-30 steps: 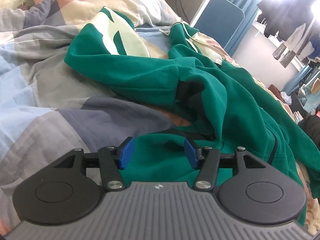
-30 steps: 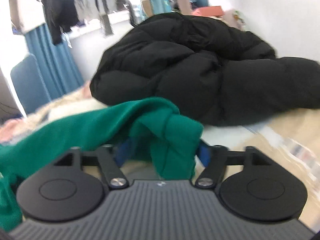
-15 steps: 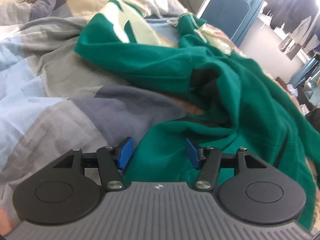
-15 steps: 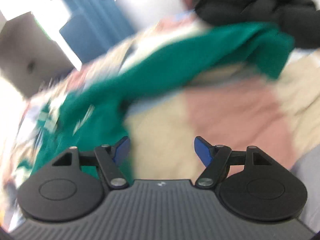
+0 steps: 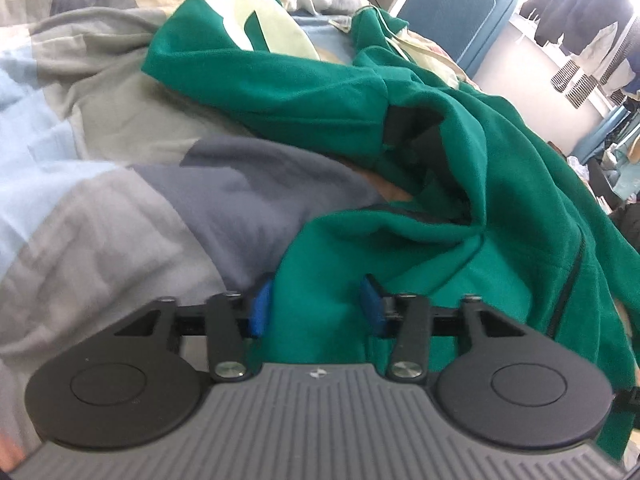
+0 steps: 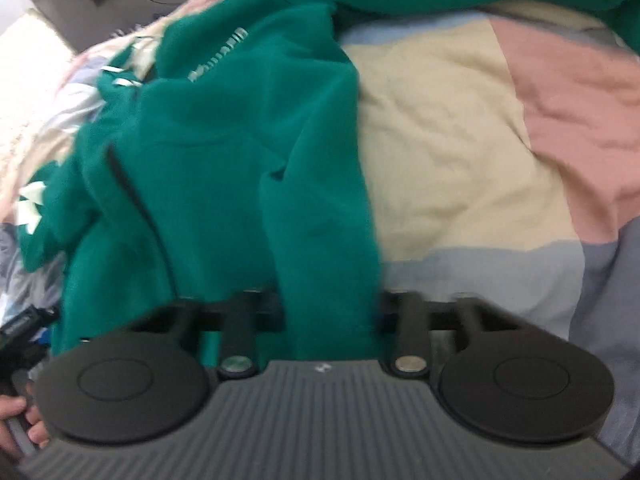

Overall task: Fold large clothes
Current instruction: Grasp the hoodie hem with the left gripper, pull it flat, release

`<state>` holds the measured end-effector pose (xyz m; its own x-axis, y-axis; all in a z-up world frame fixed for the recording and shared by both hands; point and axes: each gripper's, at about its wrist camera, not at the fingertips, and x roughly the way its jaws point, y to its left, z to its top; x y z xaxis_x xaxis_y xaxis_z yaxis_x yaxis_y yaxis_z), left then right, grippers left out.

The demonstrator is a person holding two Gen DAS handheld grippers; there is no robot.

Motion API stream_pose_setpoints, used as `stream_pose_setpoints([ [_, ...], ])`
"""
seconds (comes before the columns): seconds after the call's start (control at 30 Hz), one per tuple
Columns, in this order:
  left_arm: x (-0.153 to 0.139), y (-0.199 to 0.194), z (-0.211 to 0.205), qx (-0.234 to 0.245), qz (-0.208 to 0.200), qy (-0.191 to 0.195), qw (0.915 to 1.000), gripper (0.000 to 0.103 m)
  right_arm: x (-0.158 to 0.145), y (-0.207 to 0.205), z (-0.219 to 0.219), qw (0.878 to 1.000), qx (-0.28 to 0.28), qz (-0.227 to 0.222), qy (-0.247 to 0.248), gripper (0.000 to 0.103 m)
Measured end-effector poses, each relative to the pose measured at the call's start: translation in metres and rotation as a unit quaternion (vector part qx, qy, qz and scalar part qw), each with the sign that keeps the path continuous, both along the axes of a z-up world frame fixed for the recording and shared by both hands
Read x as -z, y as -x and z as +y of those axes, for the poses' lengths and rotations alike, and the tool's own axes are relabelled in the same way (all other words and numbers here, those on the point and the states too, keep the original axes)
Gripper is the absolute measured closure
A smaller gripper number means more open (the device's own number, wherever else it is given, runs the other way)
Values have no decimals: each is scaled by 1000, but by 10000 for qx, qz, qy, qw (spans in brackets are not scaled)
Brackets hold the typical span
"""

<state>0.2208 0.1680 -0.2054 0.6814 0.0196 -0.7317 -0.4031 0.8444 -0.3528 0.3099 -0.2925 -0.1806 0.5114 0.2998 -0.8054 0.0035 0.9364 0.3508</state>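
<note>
The green fleece jacket point(image 5: 500, 208) lies ahead of both; its hem sits between the closing left gripper point(image 5: 316, 306), while the closing right gripper point(image 6: 332, 312) pinches a fold.

This is a bedroom in a home. A bed point(image 5: 100, 184) fills most of the view, covered by a rumpled patchwork duvet point(image 6: 460, 140) in grey, pale blue, beige and pink. Beyond it stands a blue chair point(image 5: 444, 12), and clothes hang point(image 5: 576, 12) on a line by a bright window.
</note>
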Motion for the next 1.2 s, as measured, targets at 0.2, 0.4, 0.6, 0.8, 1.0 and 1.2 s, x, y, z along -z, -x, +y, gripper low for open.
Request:
stream_pose_setpoints([
  [0.2,-22,21,-9,441,-278,379,9979,97,-48,21,-21,9947,67,-1019,-71,92],
  [0.4,-50,58,-43,1100,-496,1294,9842,98,-68,32,-57,9883,771,-1315,-14,93],
  [0.6,-33,70,-79,1333,340,1428,9801,98,-29,21,-64,9924,1165,-352,205,92],
  [0.8,-32,61,-78,1151,461,1277,9840,96,-33,26,-59,9913,1165,-530,300,83],
  [1.0,-58,48,-37,660,540,1594,9835,38,-41,33,-61,9856,1341,-1016,184,33],
  [1.2,-112,24,26,-28,-3,1385,9904,33,-56,36,-52,9762,1256,-1769,-38,33],
])
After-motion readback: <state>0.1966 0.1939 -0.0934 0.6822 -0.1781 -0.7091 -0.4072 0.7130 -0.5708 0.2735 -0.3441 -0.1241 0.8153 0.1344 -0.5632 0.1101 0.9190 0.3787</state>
